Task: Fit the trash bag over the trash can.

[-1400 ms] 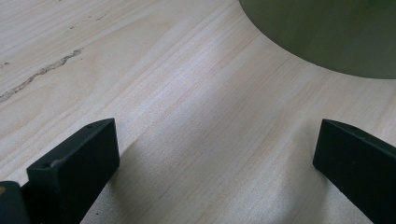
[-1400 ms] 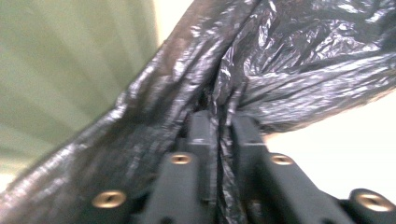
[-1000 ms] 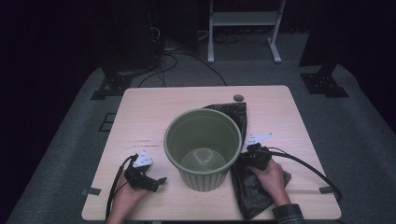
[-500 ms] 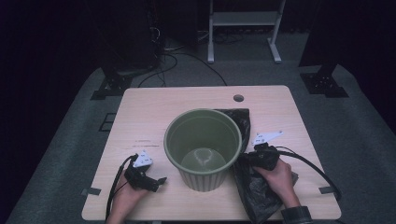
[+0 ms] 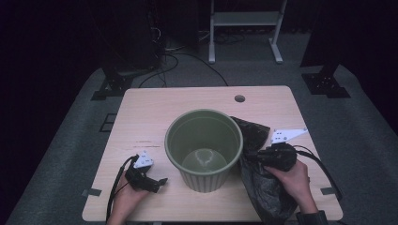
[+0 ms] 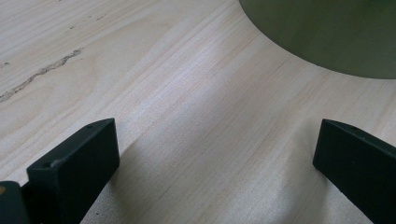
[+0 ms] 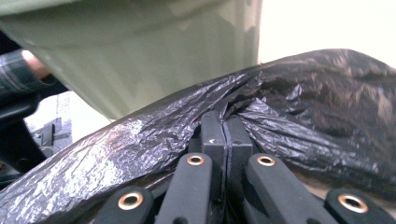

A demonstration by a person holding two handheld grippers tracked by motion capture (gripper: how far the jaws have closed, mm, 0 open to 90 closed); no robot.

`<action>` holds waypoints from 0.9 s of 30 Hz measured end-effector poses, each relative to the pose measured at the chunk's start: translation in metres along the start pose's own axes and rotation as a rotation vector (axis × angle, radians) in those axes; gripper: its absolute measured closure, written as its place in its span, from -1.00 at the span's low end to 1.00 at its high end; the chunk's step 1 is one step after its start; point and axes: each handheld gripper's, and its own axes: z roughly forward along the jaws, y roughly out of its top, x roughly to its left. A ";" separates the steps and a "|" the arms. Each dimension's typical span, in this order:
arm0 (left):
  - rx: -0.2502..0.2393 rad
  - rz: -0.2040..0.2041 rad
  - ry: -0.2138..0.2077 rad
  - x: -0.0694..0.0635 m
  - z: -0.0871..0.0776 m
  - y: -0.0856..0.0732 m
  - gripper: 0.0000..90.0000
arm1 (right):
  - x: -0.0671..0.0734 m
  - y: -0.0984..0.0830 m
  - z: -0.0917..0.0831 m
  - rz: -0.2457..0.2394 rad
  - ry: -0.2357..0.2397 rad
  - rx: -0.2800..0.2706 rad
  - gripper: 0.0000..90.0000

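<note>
Your right gripper [image 5: 251, 157] pinches thin black bag [image 5: 263, 187] near the tabletop's [image 5: 281, 101] right edge; left gripper [image 5: 157, 183] released—film could tear or topple the green bin [image 5: 204, 147].

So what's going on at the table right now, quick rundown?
Right gripper shut on black bag. Left gripper open on table. Green bin beside bag, empty.

Dim rm, grey carpet [image 5: 70, 154], white rack [image 5: 244, 21].
</note>
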 end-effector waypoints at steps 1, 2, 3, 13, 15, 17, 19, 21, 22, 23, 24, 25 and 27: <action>0.000 0.000 0.000 0.000 0.000 0.000 -1.00 | 0.001 0.002 -0.003 -0.008 0.002 -0.004 0.99; 0.000 0.000 0.001 0.000 0.000 0.000 -1.00 | 0.003 0.004 -0.005 -0.010 0.005 -0.007 0.99; -0.001 -0.001 0.001 0.000 0.000 0.000 -1.00 | 0.005 0.006 -0.008 -0.014 0.012 -0.011 0.99; -0.001 -0.002 0.002 0.000 0.000 0.000 -1.00 | 0.024 0.028 -0.029 -0.078 0.075 -0.030 0.98; -0.003 -0.002 0.002 0.000 0.000 0.000 -1.00 | 0.029 0.033 -0.032 -0.097 0.098 -0.027 0.98; -0.003 -0.002 0.002 0.000 0.000 0.000 -1.00 | 0.033 0.038 -0.034 -0.116 0.108 -0.027 0.98; -0.003 -0.002 0.002 0.000 0.000 0.000 -1.00 | 0.037 0.043 -0.037 -0.126 0.129 -0.035 0.98; -0.004 -0.003 0.003 0.000 0.000 0.000 -1.00 | 0.040 0.049 -0.040 -0.138 0.136 -0.046 0.98; -0.001 -0.002 0.002 0.000 0.000 0.000 -1.00 | 0.041 0.051 -0.041 -0.139 0.141 -0.051 0.98; -0.001 -0.002 0.002 0.000 0.000 0.000 -1.00 | 0.042 0.054 -0.042 -0.146 0.145 -0.056 0.98; -0.001 -0.002 0.002 0.000 0.000 0.000 -1.00 | 0.042 0.056 -0.042 -0.151 0.147 -0.059 0.98; -0.001 -0.002 0.002 0.000 0.000 0.000 -1.00 | 0.043 0.058 -0.043 -0.154 0.148 -0.061 0.98; -0.001 -0.002 0.002 0.000 0.000 0.000 -1.00 | 0.045 0.064 -0.044 -0.166 0.154 -0.064 0.98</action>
